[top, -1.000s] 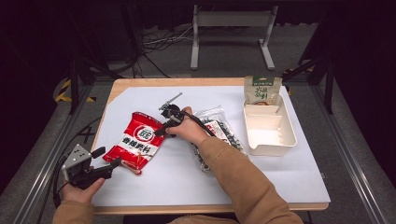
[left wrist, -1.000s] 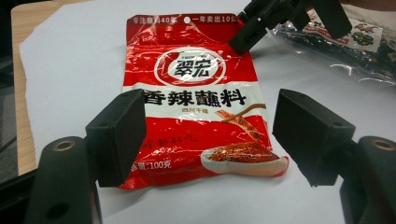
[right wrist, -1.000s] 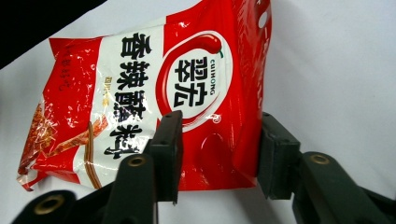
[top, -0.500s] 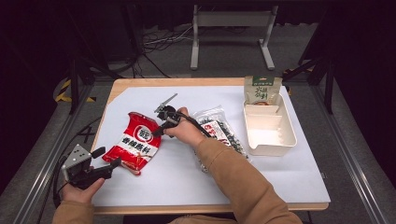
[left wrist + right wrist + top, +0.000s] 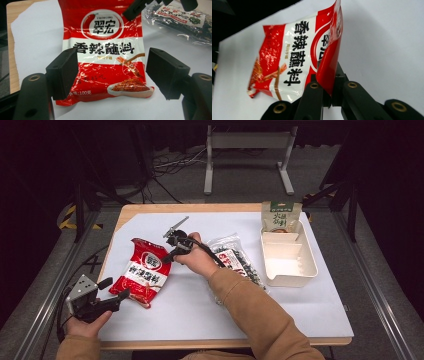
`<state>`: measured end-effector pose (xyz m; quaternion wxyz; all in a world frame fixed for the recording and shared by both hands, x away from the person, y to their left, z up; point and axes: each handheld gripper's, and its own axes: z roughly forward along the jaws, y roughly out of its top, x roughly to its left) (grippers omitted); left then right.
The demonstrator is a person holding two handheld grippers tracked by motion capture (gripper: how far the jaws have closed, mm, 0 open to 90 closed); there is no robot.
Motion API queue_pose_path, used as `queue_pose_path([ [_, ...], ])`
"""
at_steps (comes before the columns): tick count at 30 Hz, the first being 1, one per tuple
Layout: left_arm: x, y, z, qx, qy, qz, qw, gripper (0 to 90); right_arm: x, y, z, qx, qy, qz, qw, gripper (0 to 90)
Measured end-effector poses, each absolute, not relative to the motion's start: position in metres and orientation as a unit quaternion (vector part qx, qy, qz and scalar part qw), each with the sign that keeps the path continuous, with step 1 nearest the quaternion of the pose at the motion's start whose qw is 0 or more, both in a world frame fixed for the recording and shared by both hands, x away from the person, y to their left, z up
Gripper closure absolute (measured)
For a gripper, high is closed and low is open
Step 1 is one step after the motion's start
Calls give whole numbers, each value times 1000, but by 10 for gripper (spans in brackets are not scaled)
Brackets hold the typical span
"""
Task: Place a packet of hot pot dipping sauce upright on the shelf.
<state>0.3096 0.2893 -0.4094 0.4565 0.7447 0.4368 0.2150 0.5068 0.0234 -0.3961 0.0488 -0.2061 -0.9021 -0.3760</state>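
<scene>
- Three packets on the counter (image 5: 320, 320): one red seasoning packet (image 5: 145, 276), one clear packet of dark dried food (image 5: 239, 261) and one green-topped pouch (image 5: 281, 217) propped at the far end of a single cream tray (image 5: 310, 270).
- Two grippers at work: the right gripper (image 5: 172, 254) has just been closing and now pinches the red packet's near top edge, while the left gripper (image 5: 119, 292) rests with jaws spread wide at the packet's bottom end, touching nothing.
- A white sheet covers the wooden counter; dark floor, cables and a grey metal stand (image 5: 248, 155) lie beyond.
- The right gripper view shows the packet's edge folded up between the jaws; the left gripper view shows its printed face lying flat on the sheet.
</scene>
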Motion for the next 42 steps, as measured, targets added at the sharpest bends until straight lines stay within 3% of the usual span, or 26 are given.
queue_pose_path([
  [15, 307, 289, -407, 740, 437, 222, 461, 266, 485, 14, -344, -158, -891, -427, 1, 893],
  [27, 307, 291, -407, 737, 441, 225, 461, 266, 466, -4, -296, -101, -897, -424, -68, 894],
  [33, 308, 291, -408, 737, 441, 225, 460, 266, 463, -23, -280, -88, -901, -409, -112, 894],
  [42, 310, 288, -409, 742, 440, 219, 457, 265, 462, -54, -264, -91, -898, -408, -134, 894],
])
